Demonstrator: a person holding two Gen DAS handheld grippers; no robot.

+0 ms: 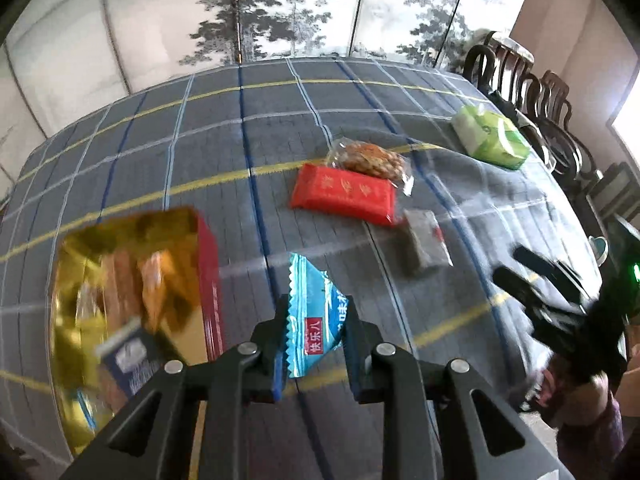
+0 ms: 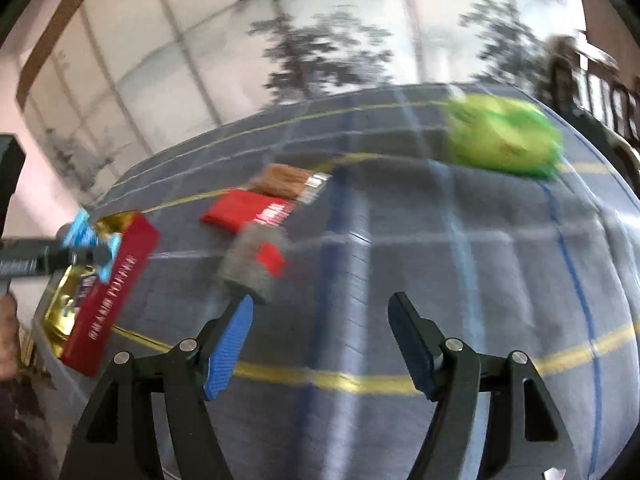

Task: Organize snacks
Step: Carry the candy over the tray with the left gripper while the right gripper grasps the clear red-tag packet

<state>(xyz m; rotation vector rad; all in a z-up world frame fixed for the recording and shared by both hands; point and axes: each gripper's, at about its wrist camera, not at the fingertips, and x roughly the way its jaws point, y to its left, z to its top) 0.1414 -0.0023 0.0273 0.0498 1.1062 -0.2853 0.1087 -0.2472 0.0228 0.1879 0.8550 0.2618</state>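
My left gripper (image 1: 316, 320) is shut on a light blue snack packet (image 1: 310, 280) and holds it above the plaid tablecloth, just right of an open red tin (image 1: 208, 280) with a gold lining and several snacks inside. A red packet (image 1: 344, 194), a clear packet of brown snacks (image 1: 370, 160) and a grey packet (image 1: 426, 242) lie mid-table. My right gripper (image 2: 322, 308) stands open over bare cloth with nothing between its fingers. The grey packet (image 2: 252, 260) lies just beyond its left finger. The right wrist view shows the blue packet (image 2: 86, 236) over the tin (image 2: 108, 292).
A green tissue pack (image 1: 490, 136) sits at the far right of the table. Dark wooden chairs (image 1: 532, 92) line the right edge. A painted folding screen (image 1: 280, 12) stands behind the table. A person's hand (image 1: 572, 396) holds the right gripper (image 1: 532, 272).
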